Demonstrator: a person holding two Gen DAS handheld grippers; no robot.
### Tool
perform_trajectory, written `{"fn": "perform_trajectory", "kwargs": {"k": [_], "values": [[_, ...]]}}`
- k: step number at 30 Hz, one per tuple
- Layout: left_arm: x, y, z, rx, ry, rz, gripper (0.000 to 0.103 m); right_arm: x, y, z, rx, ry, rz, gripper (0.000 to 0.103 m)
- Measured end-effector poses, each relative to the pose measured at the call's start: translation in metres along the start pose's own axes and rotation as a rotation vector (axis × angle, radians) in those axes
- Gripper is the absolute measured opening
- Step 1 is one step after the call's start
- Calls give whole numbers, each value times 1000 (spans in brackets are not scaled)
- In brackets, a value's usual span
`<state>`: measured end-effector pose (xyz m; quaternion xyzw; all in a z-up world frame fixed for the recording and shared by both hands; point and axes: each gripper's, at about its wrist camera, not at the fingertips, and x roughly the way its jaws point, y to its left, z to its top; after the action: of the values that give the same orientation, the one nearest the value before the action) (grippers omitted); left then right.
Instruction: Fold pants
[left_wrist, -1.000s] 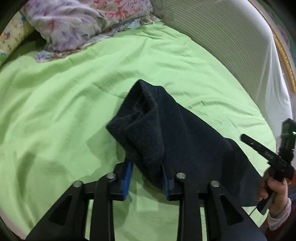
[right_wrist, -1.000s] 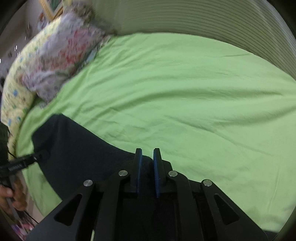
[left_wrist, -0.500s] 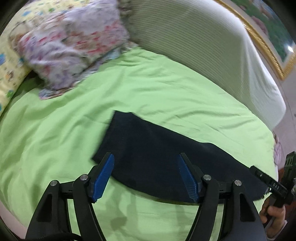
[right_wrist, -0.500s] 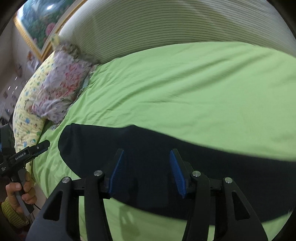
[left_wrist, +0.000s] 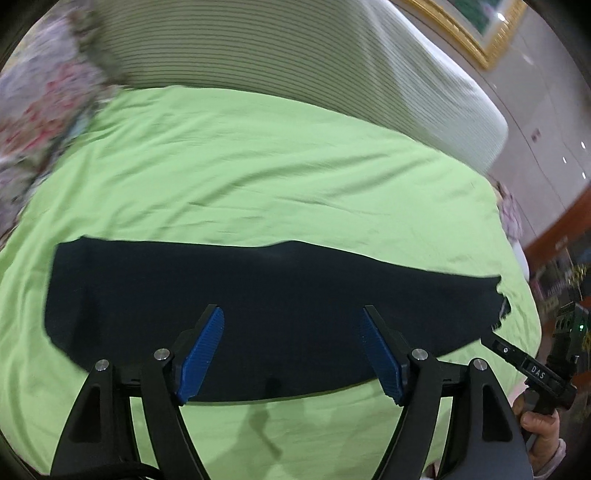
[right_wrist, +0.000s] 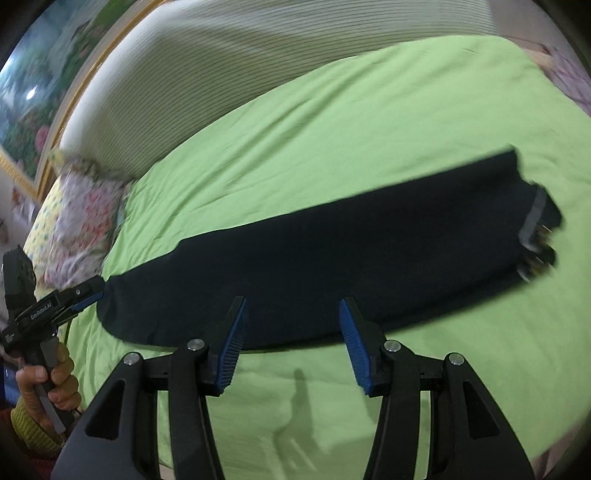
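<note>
Dark navy pants (left_wrist: 258, 295) lie flat in a long strip across the green bed sheet (left_wrist: 258, 166), leg end to the left, waistband to the right. They also show in the right wrist view (right_wrist: 351, 258), with the grey waistband (right_wrist: 532, 221) at the right. My left gripper (left_wrist: 291, 347) is open and empty, raised above the pants' near edge. My right gripper (right_wrist: 291, 343) is open and empty above the near edge. The other gripper shows at the right edge of the left wrist view (left_wrist: 532, 369) and at the left edge of the right wrist view (right_wrist: 51, 306).
A striped white headboard cushion (left_wrist: 295, 66) runs along the far side of the bed. A floral pillow (right_wrist: 85, 218) lies at the left end, and it also shows in the left wrist view (left_wrist: 40, 103). A gold-framed picture (left_wrist: 476, 33) hangs behind.
Both grippers let go of the pants and opened wide. They pulled back and up, and the pants now lie flat on the sheet.
</note>
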<state>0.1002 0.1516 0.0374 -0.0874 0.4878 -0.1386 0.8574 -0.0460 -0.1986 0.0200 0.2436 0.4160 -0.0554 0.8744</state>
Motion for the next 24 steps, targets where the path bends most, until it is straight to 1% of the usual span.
{"fn": "perform_trajectory", "kwargs": {"k": [7, 11, 17, 21, 24], "values": [[33, -57, 5, 109, 86, -59, 77, -22, -53, 0, 146, -62, -103, 52], [48, -90, 9, 188, 125, -86, 78, -32, -77, 1, 222, -87, -125, 52], [72, -145, 22, 330, 188, -143, 79, -38, -107, 1, 322, -95, -122, 52], [88, -172, 29, 393, 232, -172, 80, -38, -127, -1, 393, -96, -119, 52], [101, -190, 36, 436, 259, -180, 80, -40, -135, 1, 440, -121, -124, 52]]}}
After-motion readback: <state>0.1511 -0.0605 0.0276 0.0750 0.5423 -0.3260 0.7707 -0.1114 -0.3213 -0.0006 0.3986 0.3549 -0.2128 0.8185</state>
